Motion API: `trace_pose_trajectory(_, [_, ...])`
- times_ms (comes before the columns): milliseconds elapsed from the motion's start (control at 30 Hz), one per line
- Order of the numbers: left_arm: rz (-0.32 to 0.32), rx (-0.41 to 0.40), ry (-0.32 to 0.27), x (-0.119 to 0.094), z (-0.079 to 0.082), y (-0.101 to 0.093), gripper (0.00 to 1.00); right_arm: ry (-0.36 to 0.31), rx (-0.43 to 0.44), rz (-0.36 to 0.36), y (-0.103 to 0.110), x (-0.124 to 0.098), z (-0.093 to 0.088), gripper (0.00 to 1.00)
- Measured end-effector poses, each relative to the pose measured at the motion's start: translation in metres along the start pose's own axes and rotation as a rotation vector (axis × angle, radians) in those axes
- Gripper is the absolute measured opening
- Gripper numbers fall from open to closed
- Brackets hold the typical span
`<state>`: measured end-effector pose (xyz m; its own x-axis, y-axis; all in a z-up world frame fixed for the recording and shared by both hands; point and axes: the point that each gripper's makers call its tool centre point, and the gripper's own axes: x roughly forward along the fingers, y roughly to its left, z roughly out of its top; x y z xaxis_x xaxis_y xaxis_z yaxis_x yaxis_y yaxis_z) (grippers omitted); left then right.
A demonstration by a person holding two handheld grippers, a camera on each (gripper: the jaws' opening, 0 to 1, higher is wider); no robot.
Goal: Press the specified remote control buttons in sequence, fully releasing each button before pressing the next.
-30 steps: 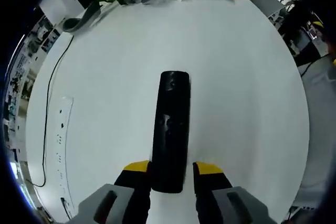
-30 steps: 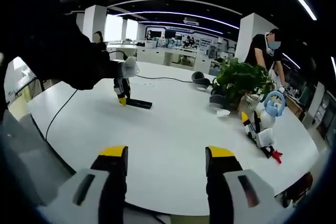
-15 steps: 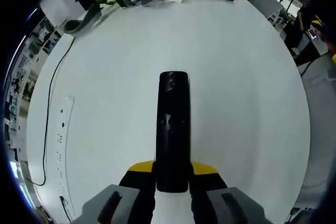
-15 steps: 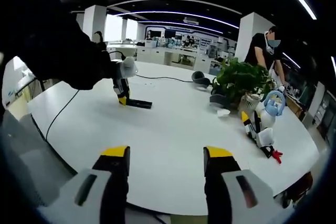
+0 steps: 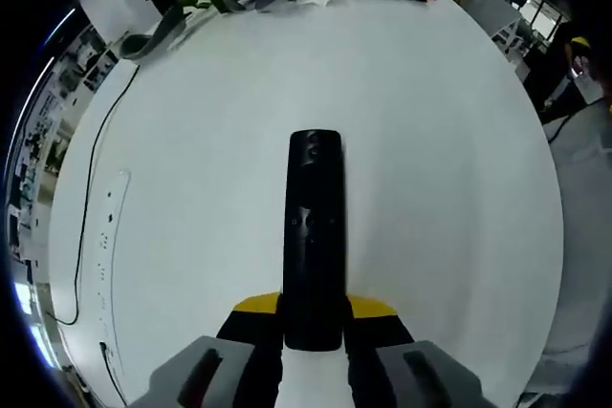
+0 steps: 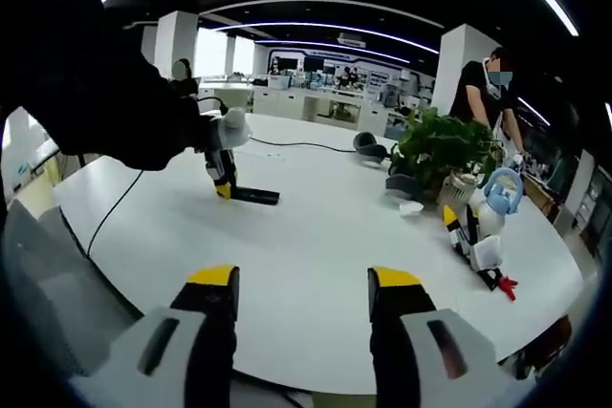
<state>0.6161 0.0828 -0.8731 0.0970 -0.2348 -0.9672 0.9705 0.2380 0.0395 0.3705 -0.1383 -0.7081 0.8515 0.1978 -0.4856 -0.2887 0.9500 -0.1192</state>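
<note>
Step in hand: the left gripper point(image 5: 313, 317) was closed on the near end of the remote control point(image 5: 314, 236), pinning it flat on the desk point(image 5: 449, 140); this reads as steadying the remote before any button is pressed.
Left gripper: its yellow-tipped jaws sat tight against both long sides of the remote's near end, holding it.
Right gripper: the right gripper point(image 6: 301, 303) hovered with its jaws spread wide and nothing between them, well apart from the remote and back near the desk's edge.
Remote's place: in the right gripper view the remote point(image 6: 253, 196) lay on the desk far from that gripper, with the left gripper point(image 6: 223, 183) standing at its end under the person's dark sleeve point(image 6: 105, 112).
Remote's look: a long, slim black bar, lying flat, button face up; a round cluster showed near its middle and smaller marks near its far end, but which button was which could not be told.
Next move, as a judgement: the right gripper would have to travel across to the remote, likely narrow its jaws to a tip, and come down on one button only, then lift fully clear.
Risk: the glossy buttons sit close together, so an off-centre press could catch a neighbour.
Beyond the remote: a potted plant point(image 6: 440, 150) stood well apart from it.
</note>
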Motion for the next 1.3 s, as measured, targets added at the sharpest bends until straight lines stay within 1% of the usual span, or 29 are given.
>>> trace_pose_trajectory(133, [0.000, -0.008, -0.013, 0.001, -0.002, -0.001, 0.24, -0.006, -0.004, 0.005, 0.001, 0.000, 0.001, 0.55])
trace_pose_trajectory(300, [-0.003, -0.012, -0.010, 0.002, -0.003, -0.015, 0.24, -0.013, 0.002, 0.006, 0.001, -0.001, 0.002, 0.55])
trace_pose_trajectory(433, [-0.009, -0.001, -0.007, 0.002, -0.004, -0.024, 0.24, -0.008, -0.003, 0.006, 0.001, -0.001, 0.001, 0.55])
trace_pose_trajectory(700, [-0.011, 0.018, 0.008, 0.002, -0.006, -0.045, 0.24, -0.023, -0.004, 0.021, 0.004, -0.002, 0.004, 0.55])
trace_pose_trajectory(867, [-0.014, 0.025, 0.011, 0.002, -0.008, -0.055, 0.24, -0.021, -0.004, 0.032, 0.006, -0.001, 0.004, 0.54])
trace_pose_trajectory(1133, [-0.016, 0.029, 0.032, 0.001, -0.010, -0.074, 0.24, -0.011, -0.023, 0.051, 0.010, -0.001, 0.002, 0.54])
trace_pose_trajectory(1200, [-0.016, 0.036, 0.031, 0.000, -0.011, -0.078, 0.24, -0.015, -0.022, 0.051, 0.010, -0.001, 0.003, 0.53])
trace_pose_trajectory(1300, [-0.014, 0.023, 0.022, -0.001, -0.012, -0.082, 0.24, -0.011, -0.014, 0.063, 0.012, -0.001, 0.002, 0.53])
